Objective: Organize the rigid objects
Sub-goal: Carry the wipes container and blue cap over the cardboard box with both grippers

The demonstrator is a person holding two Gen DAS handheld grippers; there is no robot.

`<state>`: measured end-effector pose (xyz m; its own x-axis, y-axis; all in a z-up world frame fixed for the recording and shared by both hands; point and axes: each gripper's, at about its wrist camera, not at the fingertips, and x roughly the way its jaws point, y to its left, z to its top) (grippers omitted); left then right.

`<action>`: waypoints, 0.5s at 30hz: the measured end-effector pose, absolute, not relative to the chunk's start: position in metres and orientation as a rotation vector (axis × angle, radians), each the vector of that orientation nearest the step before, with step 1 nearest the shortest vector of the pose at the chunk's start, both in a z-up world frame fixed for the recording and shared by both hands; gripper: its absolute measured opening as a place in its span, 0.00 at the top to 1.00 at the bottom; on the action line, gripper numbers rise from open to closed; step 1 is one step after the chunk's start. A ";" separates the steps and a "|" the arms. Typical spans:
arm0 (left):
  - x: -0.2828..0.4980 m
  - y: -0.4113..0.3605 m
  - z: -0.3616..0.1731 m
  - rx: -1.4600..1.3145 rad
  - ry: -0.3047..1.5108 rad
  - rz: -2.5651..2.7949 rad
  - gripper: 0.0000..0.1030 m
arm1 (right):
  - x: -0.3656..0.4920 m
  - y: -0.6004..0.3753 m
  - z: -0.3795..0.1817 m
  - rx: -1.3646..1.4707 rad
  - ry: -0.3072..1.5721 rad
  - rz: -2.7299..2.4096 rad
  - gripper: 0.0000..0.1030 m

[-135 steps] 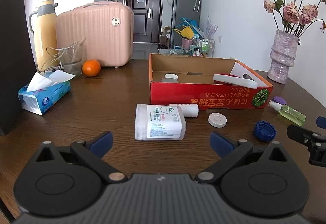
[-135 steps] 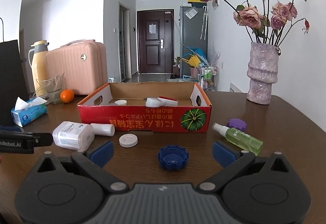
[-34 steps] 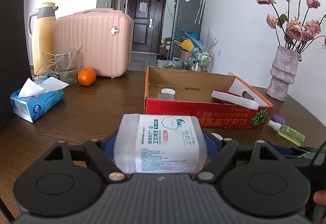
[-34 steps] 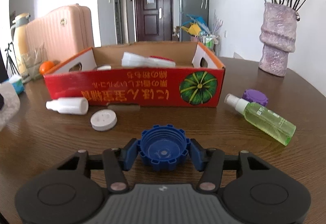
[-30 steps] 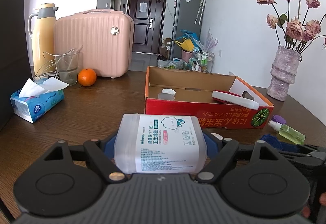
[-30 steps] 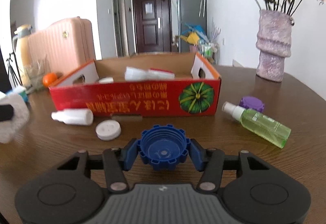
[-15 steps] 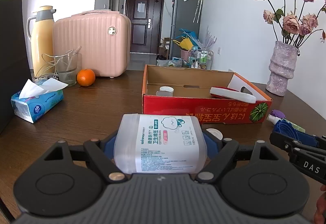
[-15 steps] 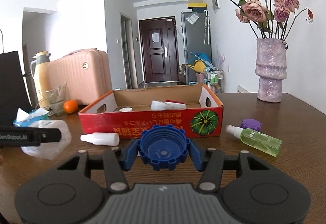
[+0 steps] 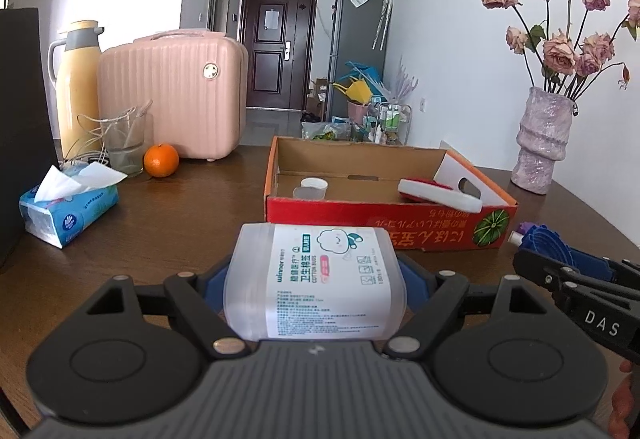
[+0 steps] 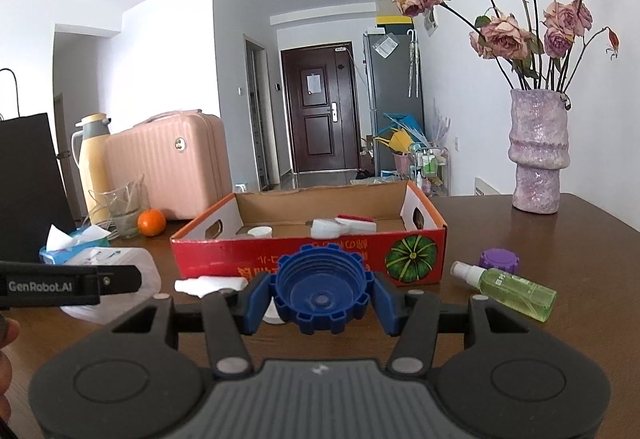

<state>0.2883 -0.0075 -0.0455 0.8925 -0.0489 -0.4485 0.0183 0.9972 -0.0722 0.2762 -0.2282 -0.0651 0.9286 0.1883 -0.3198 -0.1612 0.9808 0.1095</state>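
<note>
1. The left hand-held gripper [image 9: 316, 279] is tipped a little downward toward the red cardboard box [image 9: 384, 235], the landmark here. Its blue pads pinch a translucent cotton-swab container [image 9: 316, 281] lying on its side, label up, on the near side of the box and clear of the worktop [image 9: 192, 207].
2. The right hand-held gripper [image 10: 322, 295] also angles slightly downward, facing the box's long red wall. Its jaws are clamped on a blue ridged cap [image 10: 322, 293], hollow side toward the camera, held in front of that wall and above the worktop.
3. In the left wrist view the right hand-held gripper shows at the right edge, near the box's pumpkin-printed corner, with the blue cap at its tip. In the right wrist view the left tool enters from the left, and a bit of a hand [image 10: 6, 335] shows at that edge.
4. Inside the box lie a white and red item [image 9: 440, 195] near its right end and a small white cup [image 9: 314, 185] toward its left.
5. On the worktop right of the box lie a green spray bottle [image 10: 508, 289] and a purple cap [image 10: 499, 259]; a small white bottle [image 10: 212, 285] lies in front of the box.
</note>
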 end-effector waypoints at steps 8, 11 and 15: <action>0.298 -0.017 -0.031 -0.065 0.446 -0.048 0.19 | 0.285 -0.231 -0.052 0.068 0.311 0.180 0.48; 0.304 -0.020 -0.026 -0.066 0.439 -0.051 0.19 | 0.291 -0.232 -0.047 0.063 0.307 0.178 0.48; 0.312 -0.025 -0.019 -0.064 0.426 -0.058 0.19 | 0.301 -0.234 -0.041 0.058 0.301 0.178 0.48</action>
